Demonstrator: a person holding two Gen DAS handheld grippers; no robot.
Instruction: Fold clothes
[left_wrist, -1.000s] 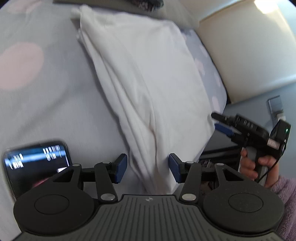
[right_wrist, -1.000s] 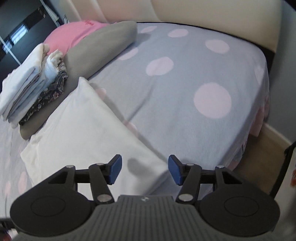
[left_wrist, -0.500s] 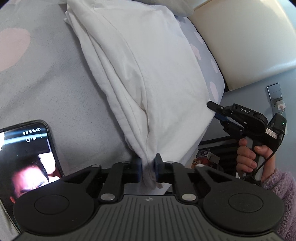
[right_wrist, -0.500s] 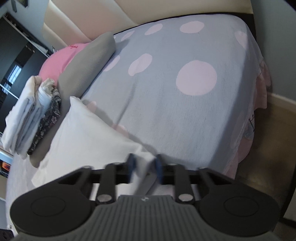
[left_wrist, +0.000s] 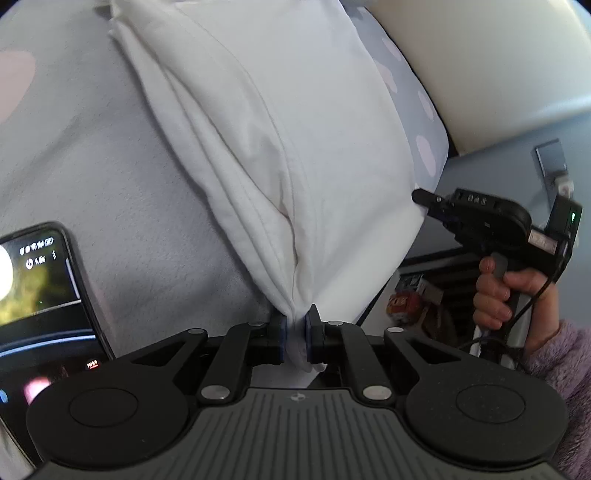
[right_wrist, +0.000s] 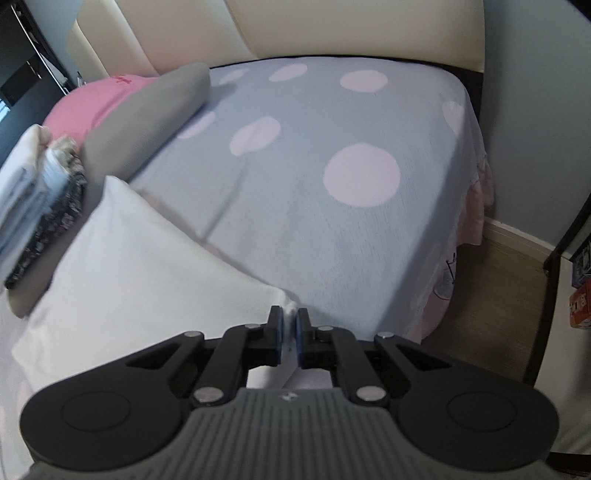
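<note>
While the shirt (left_wrist: 280, 122) is being pinched at its near corners over the bed (right_wrist: 332, 229) by both tools (left_wrist: 294, 334) (right_wrist: 290, 336), bunched layers are being risked slipping free, spoiling the fold.

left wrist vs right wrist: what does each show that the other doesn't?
Left wrist only: a phone lying on the bed, the right claw seen from outside with the hand gripping it, and a wall outlet.
Right wrist only: a stack of folded clothes, a grey pillow and the floor.
Both: the white garment pinched in its own claw, and the dotted bedsheet.
</note>
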